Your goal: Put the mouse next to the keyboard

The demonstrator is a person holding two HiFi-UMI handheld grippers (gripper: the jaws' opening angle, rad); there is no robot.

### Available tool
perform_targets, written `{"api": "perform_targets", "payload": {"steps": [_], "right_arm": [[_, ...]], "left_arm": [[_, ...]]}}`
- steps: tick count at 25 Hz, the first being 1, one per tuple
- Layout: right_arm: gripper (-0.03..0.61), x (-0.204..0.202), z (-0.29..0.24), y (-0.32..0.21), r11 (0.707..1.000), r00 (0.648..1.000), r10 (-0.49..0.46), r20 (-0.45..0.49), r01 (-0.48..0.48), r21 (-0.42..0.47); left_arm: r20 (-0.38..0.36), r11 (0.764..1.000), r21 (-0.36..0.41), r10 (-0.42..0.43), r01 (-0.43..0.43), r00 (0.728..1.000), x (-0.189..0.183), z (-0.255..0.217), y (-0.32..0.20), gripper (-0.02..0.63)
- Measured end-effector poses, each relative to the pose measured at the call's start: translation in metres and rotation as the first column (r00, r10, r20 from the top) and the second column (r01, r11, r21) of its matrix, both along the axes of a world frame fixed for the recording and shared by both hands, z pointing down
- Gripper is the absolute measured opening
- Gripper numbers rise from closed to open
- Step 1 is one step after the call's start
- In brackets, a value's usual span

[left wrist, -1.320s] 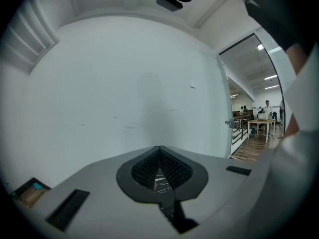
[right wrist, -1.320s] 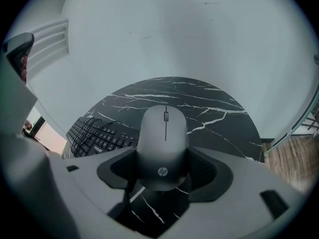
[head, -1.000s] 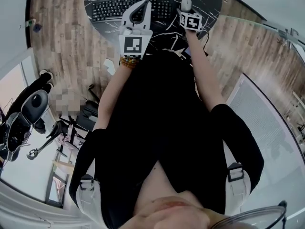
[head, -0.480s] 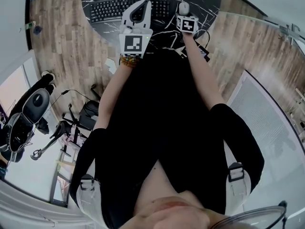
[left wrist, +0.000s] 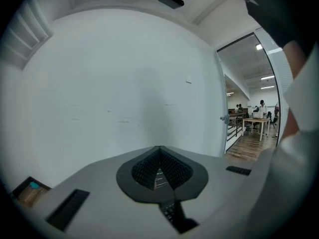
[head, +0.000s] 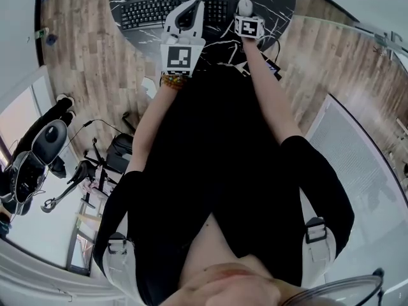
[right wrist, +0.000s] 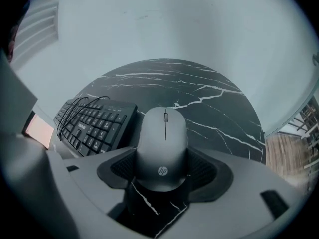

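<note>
A grey mouse (right wrist: 162, 146) sits between the jaws of my right gripper (right wrist: 163, 169), which is shut on its sides just above the black marble table (right wrist: 209, 113). The black keyboard (right wrist: 94, 125) lies immediately left of the mouse. In the head view the mouse (head: 245, 6) is off the keyboard's (head: 146, 11) right end, with the right gripper (head: 246, 14) behind it. My left gripper (head: 194, 5) is held over the keyboard's right half. Its jaws (left wrist: 160, 156) are shut on nothing and point at a white wall.
A thin cable (right wrist: 79, 107) loops over the keyboard. Another dark cable (head: 275, 48) hangs at the table's near right edge. Wooden floor (head: 83, 56) surrounds the round table. A black stand with gear (head: 35, 152) is at the left, and a glass partition (head: 357, 164) at the right.
My right gripper has moved the mouse slightly left, toward the keyboard's right end. The left gripper has stayed almost still.
</note>
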State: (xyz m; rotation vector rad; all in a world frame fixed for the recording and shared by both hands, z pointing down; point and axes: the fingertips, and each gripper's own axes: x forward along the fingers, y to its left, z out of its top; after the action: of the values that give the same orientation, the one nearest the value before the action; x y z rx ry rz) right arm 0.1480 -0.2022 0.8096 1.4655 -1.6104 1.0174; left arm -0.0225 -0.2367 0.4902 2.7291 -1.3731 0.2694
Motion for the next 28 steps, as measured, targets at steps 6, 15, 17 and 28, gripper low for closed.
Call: {"api": "perform_targets", "payload": {"steps": [6,15,17,28], "right_arm": [[0.281,0.0,0.0,-0.002,1.0,1.0,0.0,0.009,0.0,-0.021],[0.281,0.003,0.0,-0.003,0.998,1.0,0.001,-0.009,-0.002,-0.062],[0.281,0.0,0.002,0.002,0.994,1.0,0.007,0.006,-0.006,-0.107],[0.281,-0.007,0.004,0.006,0.987,0.999,0.004,0.047,0.004,-0.16]], "left_arm": [[-0.007,1.0,0.001,-0.013,0.013,1.0,0.0,0.003,-0.005,0.014],[-0.004,1.0,-0.014,-0.019,0.019,1.0,-0.001,0.006,-0.009,0.014],[-0.01,1.0,-0.012,-0.023,0.023,1.0,-0.002,0.007,-0.011,0.014],[-0.014,1.0,-0.02,-0.015,0.015,1.0,0.003,0.009,-0.013,0.014]]}}
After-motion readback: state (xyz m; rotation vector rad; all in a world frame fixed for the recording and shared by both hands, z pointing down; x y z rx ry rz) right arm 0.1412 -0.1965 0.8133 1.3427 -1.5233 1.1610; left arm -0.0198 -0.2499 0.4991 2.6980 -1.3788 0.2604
